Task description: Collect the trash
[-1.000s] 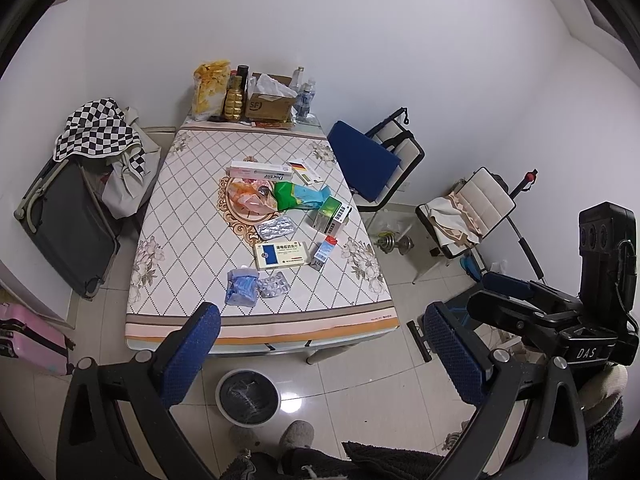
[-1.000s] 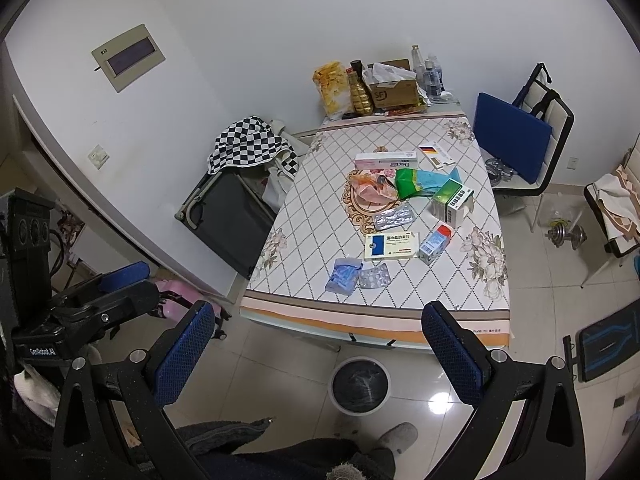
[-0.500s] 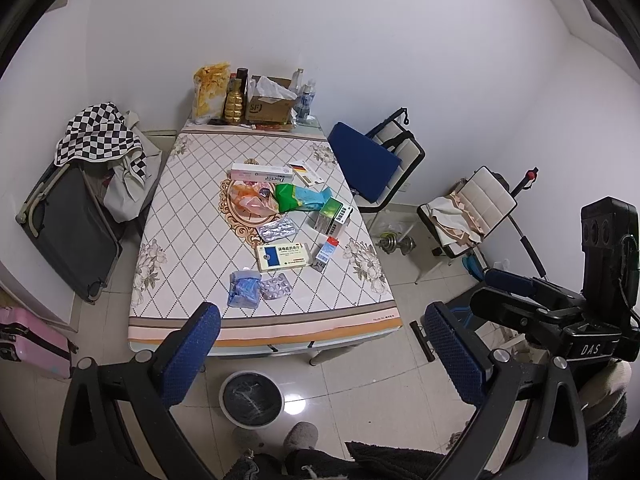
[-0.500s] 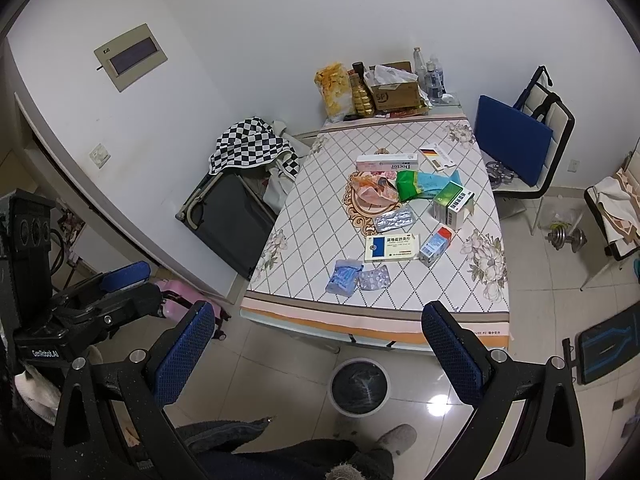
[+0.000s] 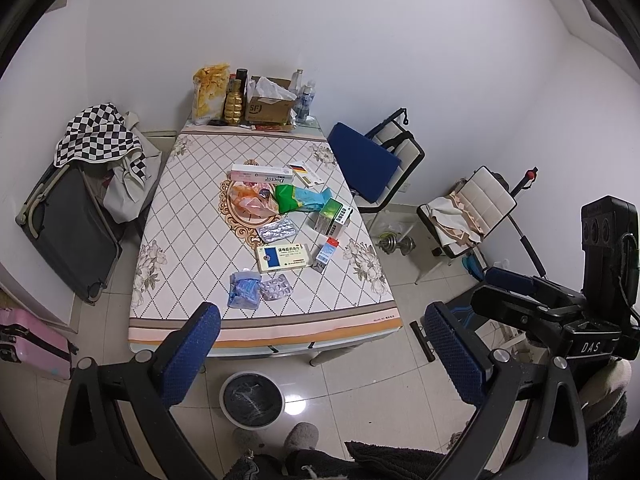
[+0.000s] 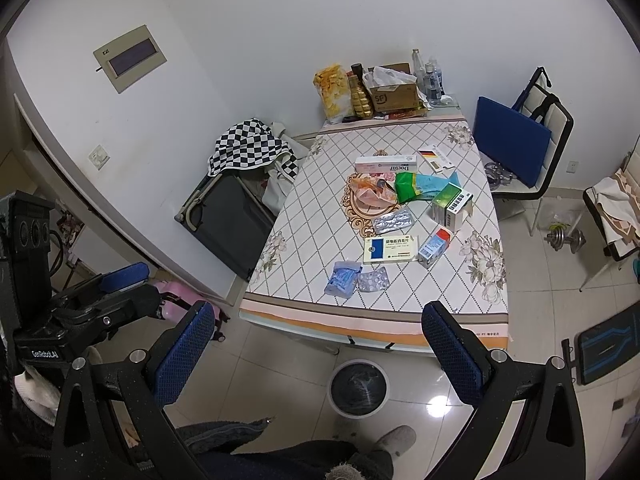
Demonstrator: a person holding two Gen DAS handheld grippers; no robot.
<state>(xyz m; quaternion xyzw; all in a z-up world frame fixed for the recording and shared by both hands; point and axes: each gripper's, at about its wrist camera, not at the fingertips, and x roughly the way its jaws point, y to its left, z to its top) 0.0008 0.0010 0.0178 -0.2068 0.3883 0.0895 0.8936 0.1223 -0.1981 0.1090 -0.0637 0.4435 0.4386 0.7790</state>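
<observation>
Trash lies on a table with a diamond-pattern cloth [image 5: 188, 216] [image 6: 320, 216]: a blue-and-white medicine box [image 5: 283, 257] [image 6: 390, 250], blister packs [image 5: 277, 231] [image 6: 394, 220], a blue wrapper [image 5: 244, 289] [image 6: 341, 278], a green bag [image 5: 298, 198], a green box [image 5: 335, 216] [image 6: 452, 202], an orange wrapper [image 5: 252, 200] and a long pink box [image 5: 262, 174]. A round bin with a black liner [image 5: 252, 398] [image 6: 359, 386] stands on the floor in front of the table. My left gripper [image 5: 320, 354] and right gripper [image 6: 316, 354] are both open and empty, held high above the floor before the table.
A snack bag, bottles and a cardboard box [image 5: 268, 106] stand at the table's far end. A dark suitcase with checkered cloth [image 5: 68, 220] is left of the table, a pink case [image 5: 32, 348] nearer. Chairs [image 5: 376, 160] and dumbbells [image 5: 396, 245] are to the right.
Both views have shifted only slightly; the table sits a little lower and farther in frame. Both grippers stay open and nothing on the table has moved.
</observation>
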